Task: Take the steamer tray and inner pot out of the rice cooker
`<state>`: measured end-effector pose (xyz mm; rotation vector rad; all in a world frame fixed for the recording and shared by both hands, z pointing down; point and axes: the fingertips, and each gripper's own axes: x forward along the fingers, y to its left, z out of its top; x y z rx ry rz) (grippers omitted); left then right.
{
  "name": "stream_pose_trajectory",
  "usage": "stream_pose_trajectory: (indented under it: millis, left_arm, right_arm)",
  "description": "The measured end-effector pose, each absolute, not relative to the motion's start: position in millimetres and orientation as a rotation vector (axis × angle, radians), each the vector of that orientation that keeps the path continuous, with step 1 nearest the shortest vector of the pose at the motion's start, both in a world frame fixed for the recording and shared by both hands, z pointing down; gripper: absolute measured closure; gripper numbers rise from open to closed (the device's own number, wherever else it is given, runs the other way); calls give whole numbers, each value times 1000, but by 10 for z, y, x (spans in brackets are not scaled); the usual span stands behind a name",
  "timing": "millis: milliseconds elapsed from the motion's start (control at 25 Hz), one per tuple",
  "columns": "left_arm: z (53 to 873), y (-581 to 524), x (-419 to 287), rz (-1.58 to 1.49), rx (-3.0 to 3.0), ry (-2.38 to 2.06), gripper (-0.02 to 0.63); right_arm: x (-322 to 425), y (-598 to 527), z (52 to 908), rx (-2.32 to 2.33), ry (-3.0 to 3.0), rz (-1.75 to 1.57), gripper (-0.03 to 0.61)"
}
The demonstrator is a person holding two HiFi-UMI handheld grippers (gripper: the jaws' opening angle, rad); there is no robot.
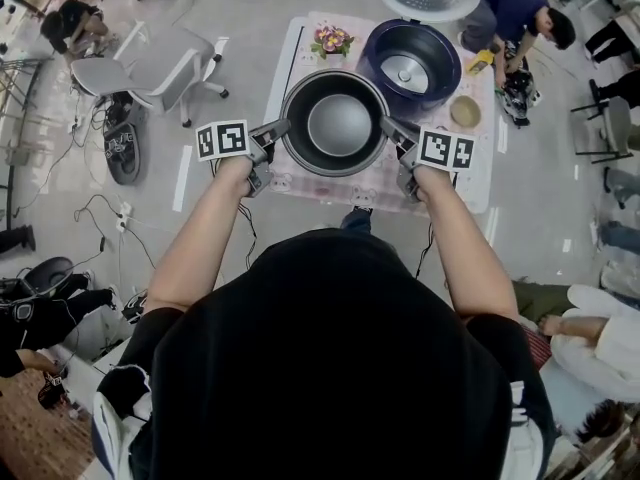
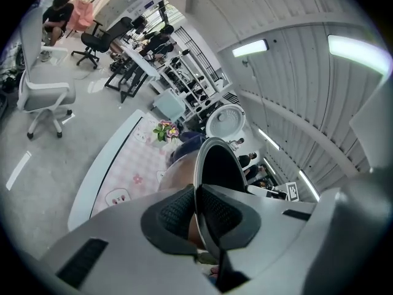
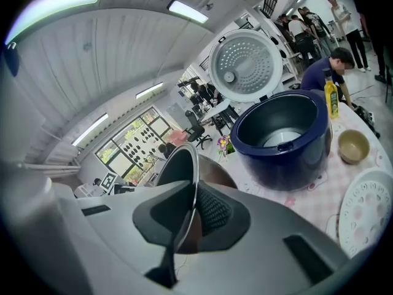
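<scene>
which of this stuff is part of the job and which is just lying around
Job: inner pot, gripped at its rim by the left gripper and right gripper; rice cooker; steamer tray.
Lying about: bowl, flowers, bottle, chair.

Bright overhead striplights; perhaps fisheye-warped edges

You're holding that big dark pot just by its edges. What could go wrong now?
1. The round dark metal inner pot is held only by its thin rim, pinched between the left tongs and right tongs; it might slip or tip.
2. Set down carelessly, it could bump the navy-blue rice cooker or the small tan bowl close by.
</scene>
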<state>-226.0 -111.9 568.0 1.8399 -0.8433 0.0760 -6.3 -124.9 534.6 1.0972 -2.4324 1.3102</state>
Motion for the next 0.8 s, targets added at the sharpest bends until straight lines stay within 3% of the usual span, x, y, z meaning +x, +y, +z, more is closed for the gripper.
stream_pose_trajectory:
  millis: [800]
  left_arm:
    - [6528,-1140,-2308,143,1664,-870,561]
  right_arm:
    - [-118,-1287,6261,978,-2293,1518,538]
